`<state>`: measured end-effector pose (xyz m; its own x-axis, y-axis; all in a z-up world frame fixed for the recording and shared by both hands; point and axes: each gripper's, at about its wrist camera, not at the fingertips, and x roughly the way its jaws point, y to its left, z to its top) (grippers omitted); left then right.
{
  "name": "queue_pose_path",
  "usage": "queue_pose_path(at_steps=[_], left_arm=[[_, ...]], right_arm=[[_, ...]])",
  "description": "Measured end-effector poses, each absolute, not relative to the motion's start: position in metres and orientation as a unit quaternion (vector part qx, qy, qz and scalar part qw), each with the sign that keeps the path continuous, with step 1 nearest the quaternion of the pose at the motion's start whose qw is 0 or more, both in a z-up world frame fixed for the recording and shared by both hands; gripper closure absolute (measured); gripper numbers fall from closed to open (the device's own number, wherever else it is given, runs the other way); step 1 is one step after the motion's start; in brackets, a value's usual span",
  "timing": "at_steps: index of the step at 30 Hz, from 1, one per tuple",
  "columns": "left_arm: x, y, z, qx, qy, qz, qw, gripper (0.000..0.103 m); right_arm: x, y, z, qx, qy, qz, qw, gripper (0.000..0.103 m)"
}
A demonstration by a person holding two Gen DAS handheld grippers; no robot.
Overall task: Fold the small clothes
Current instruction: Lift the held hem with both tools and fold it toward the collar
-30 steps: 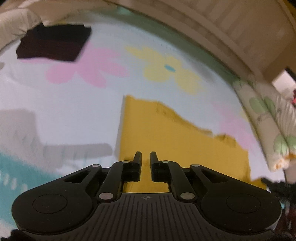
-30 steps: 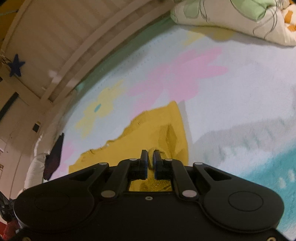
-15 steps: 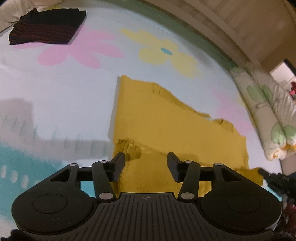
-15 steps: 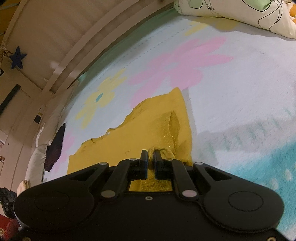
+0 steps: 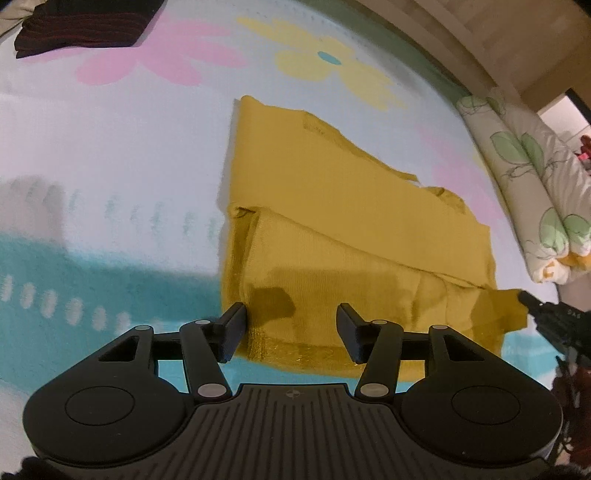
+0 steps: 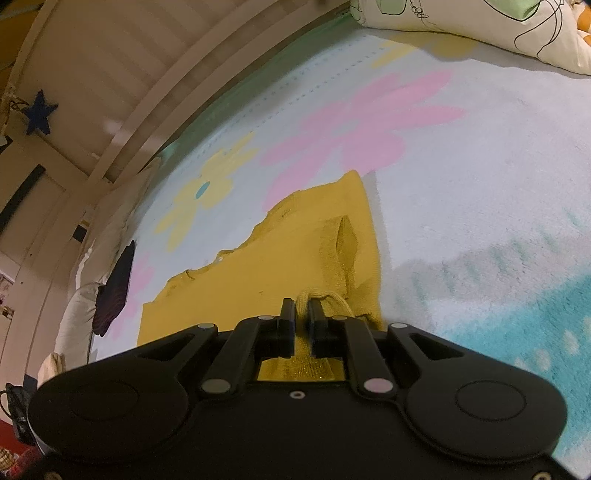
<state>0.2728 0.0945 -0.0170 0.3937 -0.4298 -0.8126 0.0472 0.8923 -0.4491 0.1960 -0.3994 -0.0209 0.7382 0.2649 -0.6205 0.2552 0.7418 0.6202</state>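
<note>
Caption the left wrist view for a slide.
Left gripper, fingers open, above the folded hem of a yellow garment on a flowered blanket.

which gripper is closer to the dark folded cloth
Left. The left gripper sits at the yellow garment's end on the dark folded cloth's side; the right gripper grips the opposite end.

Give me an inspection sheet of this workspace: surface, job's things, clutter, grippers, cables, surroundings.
Surface: flower-print blanket, pale with pink and yellow flowers and a teal band.
Job's things: yellow garment lying partly folded on the blanket; dark folded garment at the far corner.
Clutter: nothing seen.
Grippers: left gripper open, jaws having just opened, hovering over the garment's near hem, no cloth pinched; right gripper shut on a bunched edge of the yellow garment.
Cables: nothing seen.
Surroundings: leaf-print pillow beside the blanket; slatted wooden panel behind; blue star on the wall.
</note>
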Motion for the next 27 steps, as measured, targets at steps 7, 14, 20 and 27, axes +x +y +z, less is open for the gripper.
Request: queue_pose_path(at_steps=[7,14,20,27], left_arm=[[0.271,0.09,-0.016,-0.187,0.531,-0.151,0.813,0.051],[0.269,0.088,-0.014,-0.188,0.531,-0.154,0.812,0.051],[0.265,0.08,-0.011,-0.181,0.531,-0.165,0.811,0.051],[0.27,0.079,-0.032,-0.171,0.55,-0.142,0.805,0.051]], right_arm=[[0.195,-0.401,-0.022,0.362,0.362,0.002,0.859,0.084],[0.195,-0.402,-0.021,0.364,0.36,0.001,0.859,0.084],[0.193,-0.403,-0.021,0.367,0.36,0.002,0.858,0.084],[0.193,-0.404,-0.024,0.372,0.364,0.002,0.854,0.084]])
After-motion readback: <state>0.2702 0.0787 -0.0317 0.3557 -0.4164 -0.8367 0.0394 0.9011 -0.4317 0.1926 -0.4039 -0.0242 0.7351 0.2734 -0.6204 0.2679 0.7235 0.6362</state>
